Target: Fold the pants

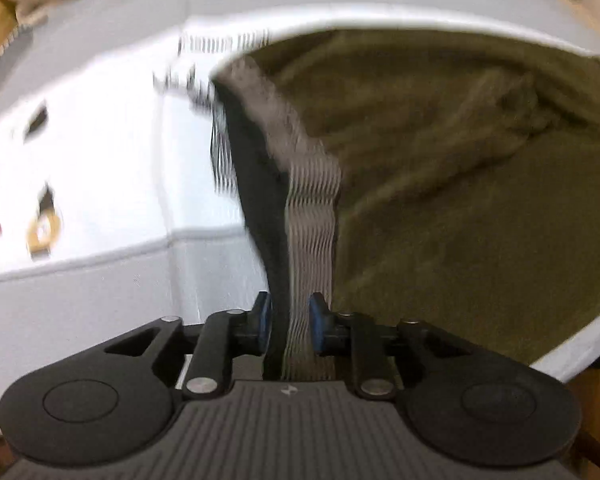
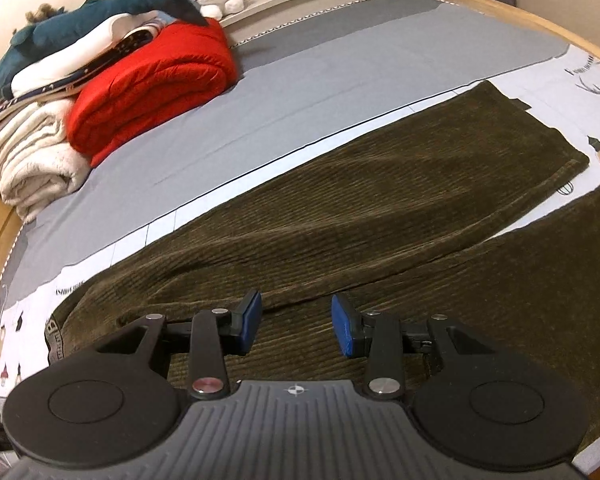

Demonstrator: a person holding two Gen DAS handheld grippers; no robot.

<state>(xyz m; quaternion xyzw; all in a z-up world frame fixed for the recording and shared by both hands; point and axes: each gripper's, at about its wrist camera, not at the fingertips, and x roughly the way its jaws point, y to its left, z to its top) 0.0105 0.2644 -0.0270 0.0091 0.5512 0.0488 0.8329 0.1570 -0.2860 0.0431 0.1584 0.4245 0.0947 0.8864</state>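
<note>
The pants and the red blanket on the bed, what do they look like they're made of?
Pants: olive-brown, probably corduroy; fine parallel ribs run across the matte cloth. Red blanket: looks like a padded quilt with a smooth shell, judging by its puffy stitched rolls; fibre unclear.

Each gripper [image 2: 295,322]: black linkage arms, silver screws, blue pads [image 2: 249,320].

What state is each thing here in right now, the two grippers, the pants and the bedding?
Left gripper: shut on the waistband, lifting it off the bed.
Right gripper: open, above the pants, holding nothing.
Pants: unfolded, legs spread flat on the sheet.
Red quilt: folded.
White blanket: folded, stacked beside the quilt.
</note>
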